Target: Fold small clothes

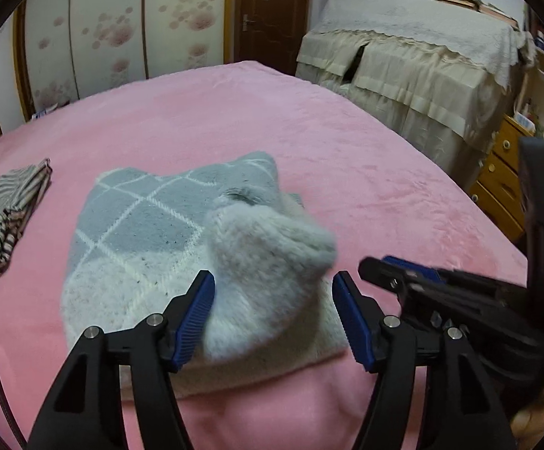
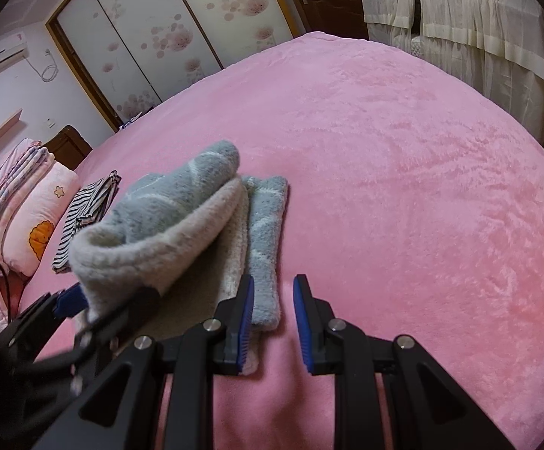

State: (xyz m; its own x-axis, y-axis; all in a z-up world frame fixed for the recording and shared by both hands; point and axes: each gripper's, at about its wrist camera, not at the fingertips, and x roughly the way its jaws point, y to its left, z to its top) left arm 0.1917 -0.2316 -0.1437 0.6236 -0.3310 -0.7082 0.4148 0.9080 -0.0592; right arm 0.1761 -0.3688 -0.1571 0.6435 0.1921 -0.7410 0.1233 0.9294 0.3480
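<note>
Mid-fold on the grey-and-cream fleece garment, lying near the front edge of the pink bed. Looks like the flap-over step: a fluffy cream flap bunched up and drooping across the flat part, not yet laid down smooth. Left gripper spread wide, flap sitting loosely between the blue pads, left pad maybe brushing it, nothing really clamped, so basically let go. Right gripper only partly open, pads on nothing, pink blanket showing in the gap, left pad just beside the garment's folded edge. Striped piece already folded off to the left, well apart. Next up, probably: flatten that flap down, then grab an edge for the next fold. Fleece is thick and springy, so likely to pop back up.
</note>
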